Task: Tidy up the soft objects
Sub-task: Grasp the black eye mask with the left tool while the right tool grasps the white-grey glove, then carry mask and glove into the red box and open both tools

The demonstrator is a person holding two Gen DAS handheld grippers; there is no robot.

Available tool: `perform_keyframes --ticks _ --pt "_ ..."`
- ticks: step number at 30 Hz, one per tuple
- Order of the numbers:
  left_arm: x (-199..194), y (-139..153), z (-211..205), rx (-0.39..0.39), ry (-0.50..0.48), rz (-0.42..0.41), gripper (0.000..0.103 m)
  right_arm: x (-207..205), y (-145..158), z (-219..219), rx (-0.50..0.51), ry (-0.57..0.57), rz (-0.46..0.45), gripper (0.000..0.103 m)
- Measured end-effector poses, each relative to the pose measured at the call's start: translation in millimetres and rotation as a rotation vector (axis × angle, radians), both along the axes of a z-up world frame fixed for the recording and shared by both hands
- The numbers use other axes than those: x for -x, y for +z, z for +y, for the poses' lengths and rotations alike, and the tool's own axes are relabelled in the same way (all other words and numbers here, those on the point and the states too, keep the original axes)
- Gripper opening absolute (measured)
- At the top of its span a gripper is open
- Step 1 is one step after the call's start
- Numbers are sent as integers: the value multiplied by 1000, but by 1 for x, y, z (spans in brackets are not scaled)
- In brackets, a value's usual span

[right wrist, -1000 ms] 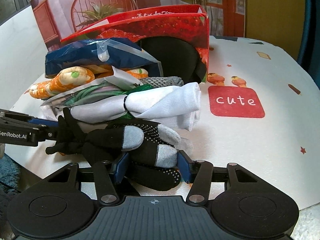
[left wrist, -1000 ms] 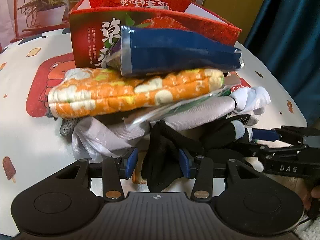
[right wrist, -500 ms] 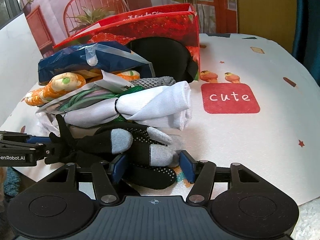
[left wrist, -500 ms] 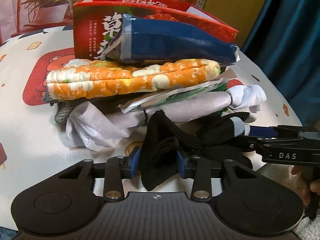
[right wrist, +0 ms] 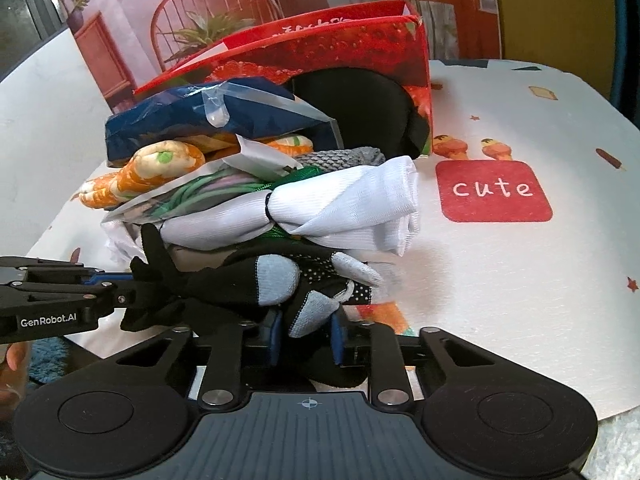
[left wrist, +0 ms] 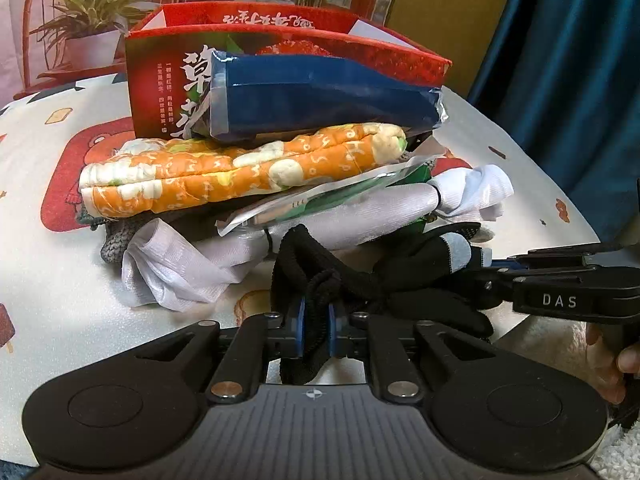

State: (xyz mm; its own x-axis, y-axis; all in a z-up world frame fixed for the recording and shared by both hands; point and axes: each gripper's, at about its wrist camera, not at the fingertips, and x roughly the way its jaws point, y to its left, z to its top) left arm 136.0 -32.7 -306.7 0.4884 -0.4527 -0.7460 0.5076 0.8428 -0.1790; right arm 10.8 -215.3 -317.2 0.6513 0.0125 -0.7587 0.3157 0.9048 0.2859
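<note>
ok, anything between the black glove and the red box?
Yes. Both grippers, left gripper and right gripper, are shut on the black glove. The stacked pile, white cloth, orange pad and blue bag, sits between it and the red box.

A home setting is suggested, probably a living or dining corner. A round table (right wrist: 520,280) is covered with a childish cloth printed with a "cute" label (right wrist: 494,191), ice creams and a bear, and a dark teal curtain (left wrist: 568,60) is seen beside a yellow wall (left wrist: 452,12). Behind the table a backdrop (right wrist: 200,12) with a chair and potted plants is seen, which looks printed, and household soft goods are piled beside a red strawberry box (left wrist: 280,68).
</note>
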Motion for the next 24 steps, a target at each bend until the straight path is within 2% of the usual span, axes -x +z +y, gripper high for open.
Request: perform_keyframes --ticks 1,4,8,12,19,24 --pt "1 0 1 1 -2 -4 12 0 1 0 -4 2 -7 7" --pt "6 5 3 4 -8 -27 11 5 8 2 0 7 -41 5" --pt "17 20 4 27 -21 -103 11 13 25 8 46 34 -116 4" --pt "29 39 10 82 -21 -186 11 22 45 15 104 51 -203 4" --pt "43 75 16 139 -29 -303 11 37 77 9 107 21 -353 4" --pt "42 102 11 156 -32 -368 11 39 100 1 94 -1 -415 4"
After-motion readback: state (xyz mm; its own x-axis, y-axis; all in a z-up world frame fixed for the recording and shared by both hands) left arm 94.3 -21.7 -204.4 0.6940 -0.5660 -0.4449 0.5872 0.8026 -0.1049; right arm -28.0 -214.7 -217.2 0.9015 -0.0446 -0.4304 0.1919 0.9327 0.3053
